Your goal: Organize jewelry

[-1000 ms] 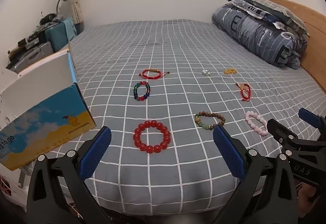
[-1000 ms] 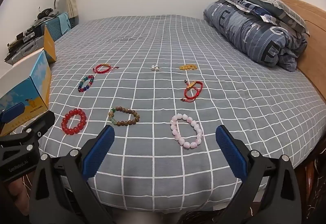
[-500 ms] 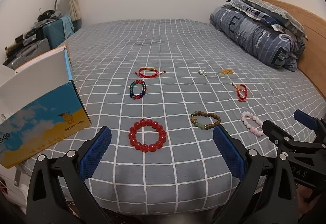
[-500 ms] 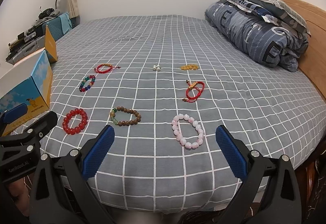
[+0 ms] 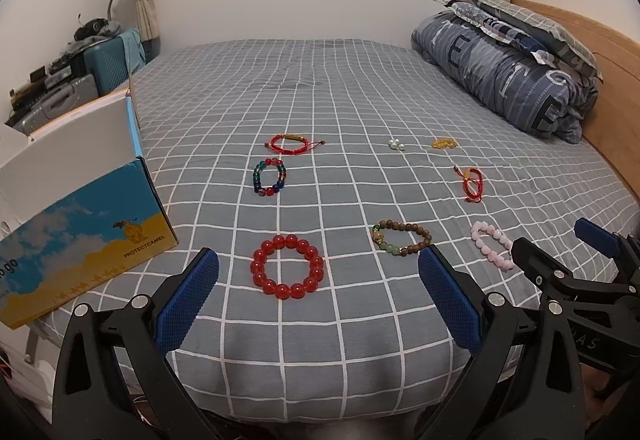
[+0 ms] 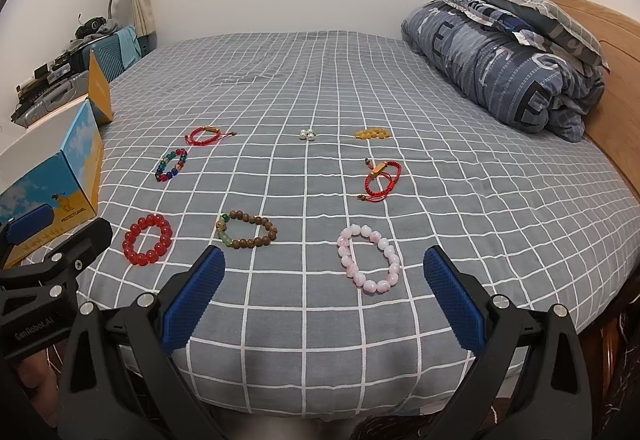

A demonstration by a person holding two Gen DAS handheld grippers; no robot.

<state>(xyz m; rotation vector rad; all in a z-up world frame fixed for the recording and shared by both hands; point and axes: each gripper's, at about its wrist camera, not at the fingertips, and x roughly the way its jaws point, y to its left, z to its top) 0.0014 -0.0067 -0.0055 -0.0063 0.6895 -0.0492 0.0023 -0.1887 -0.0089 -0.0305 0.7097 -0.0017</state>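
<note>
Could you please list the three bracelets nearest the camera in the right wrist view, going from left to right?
Red bead bracelet → brown wooden bead bracelet → pink bead bracelet.

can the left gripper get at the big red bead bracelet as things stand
Probably yes. The left gripper is open, and the red bead bracelet lies flat on the bedspread just ahead between its fingers, nothing over it; the box sits off to the side.
</note>
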